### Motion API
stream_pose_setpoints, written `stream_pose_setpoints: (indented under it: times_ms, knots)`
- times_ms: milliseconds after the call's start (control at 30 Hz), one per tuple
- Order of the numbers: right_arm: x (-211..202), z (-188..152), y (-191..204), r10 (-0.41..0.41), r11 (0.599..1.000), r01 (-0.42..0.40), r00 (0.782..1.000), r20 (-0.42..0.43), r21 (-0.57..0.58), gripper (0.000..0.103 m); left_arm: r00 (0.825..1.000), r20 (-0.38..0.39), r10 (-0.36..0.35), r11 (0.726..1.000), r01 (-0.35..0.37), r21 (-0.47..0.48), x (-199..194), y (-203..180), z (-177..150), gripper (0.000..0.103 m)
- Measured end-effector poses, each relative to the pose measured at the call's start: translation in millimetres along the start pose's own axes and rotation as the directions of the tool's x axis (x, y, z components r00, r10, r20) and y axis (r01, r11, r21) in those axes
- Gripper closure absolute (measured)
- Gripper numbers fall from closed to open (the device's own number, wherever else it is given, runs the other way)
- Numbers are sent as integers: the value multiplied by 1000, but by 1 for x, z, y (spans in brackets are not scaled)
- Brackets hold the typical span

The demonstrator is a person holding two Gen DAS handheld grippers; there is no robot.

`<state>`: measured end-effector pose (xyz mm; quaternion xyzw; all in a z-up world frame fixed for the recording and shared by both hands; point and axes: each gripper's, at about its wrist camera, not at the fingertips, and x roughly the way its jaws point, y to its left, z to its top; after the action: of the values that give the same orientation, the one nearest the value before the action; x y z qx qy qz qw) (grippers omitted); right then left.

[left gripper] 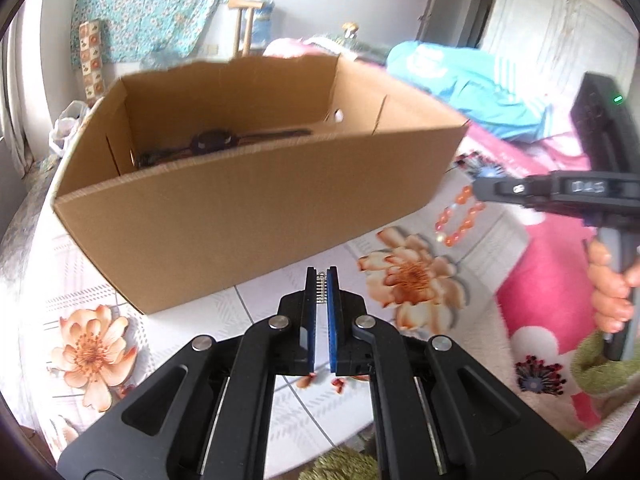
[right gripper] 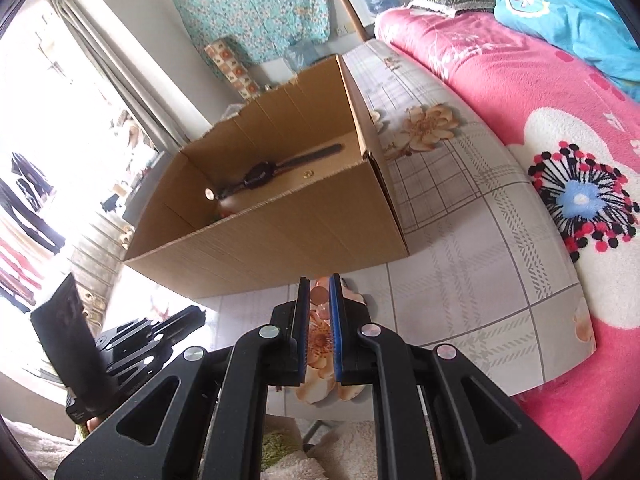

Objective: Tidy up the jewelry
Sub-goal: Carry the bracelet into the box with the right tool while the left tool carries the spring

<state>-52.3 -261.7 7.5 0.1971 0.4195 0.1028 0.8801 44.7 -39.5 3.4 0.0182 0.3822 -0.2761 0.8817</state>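
The only marking close to legible is a small row of pale characters on the top face of the right gripper (left gripper: 486, 194) as the left wrist view shows it; they look like "IDAS" or "1045", too blurred to settle. Nothing else carries readable text in either view.

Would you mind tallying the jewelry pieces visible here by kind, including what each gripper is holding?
Black wristwatch, lying inside the cardboard box: 1
Orange bead bracelet, held by the right gripper: 1
Small silver chain piece, pinched in the left gripper: 1
Total: 3 pieces
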Motion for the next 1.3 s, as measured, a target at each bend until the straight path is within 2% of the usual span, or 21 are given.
stream_pose_setpoints:
  times_ms: [167,300,500,633,700,833,967,1033,1100,1167,1300]
  knots:
    - [-17,4,9,20,1000,-20,998,61,6,93,996,65,-58,998,58,1,-32,-2,6,99]
    - [-35,10,20,49,999,-50,991,122,1,93,986,127,-105,994,102,24,-60,-1,21,99]
    - [-57,42,44,107,994,-98,974,202,-55,93,969,180,-167,986,164,31,-84,14,55,99]
    - [-58,70,58,138,987,-116,966,217,-109,93,971,167,-173,985,174,13,-80,30,81,99]
    - [-49,90,62,154,983,-129,969,195,-134,93,976,131,-173,984,176,-9,-69,40,96,99]
    - [-19,121,65,142,978,-122,984,111,-170,93,974,45,-220,973,223,-67,-37,58,116,99]
    - [27,149,61,86,973,-90,996,-26,-213,93,978,-21,-208,974,205,-94,-4,68,125,99]
    - [54,161,60,8,963,-33,996,-92,-268,93,976,-39,-214,971,209,-113,9,71,127,99]
    - [73,168,63,-67,944,23,990,-123,-330,93,974,-58,-218,969,208,-136,22,75,128,99]
    - [94,172,70,-176,898,99,974,-142,-429,93,972,-74,-223,966,210,-153,31,77,127,99]
    - [127,166,79,-303,815,143,931,-202,-562,93,967,-110,-229,962,208,-176,47,81,127,99]
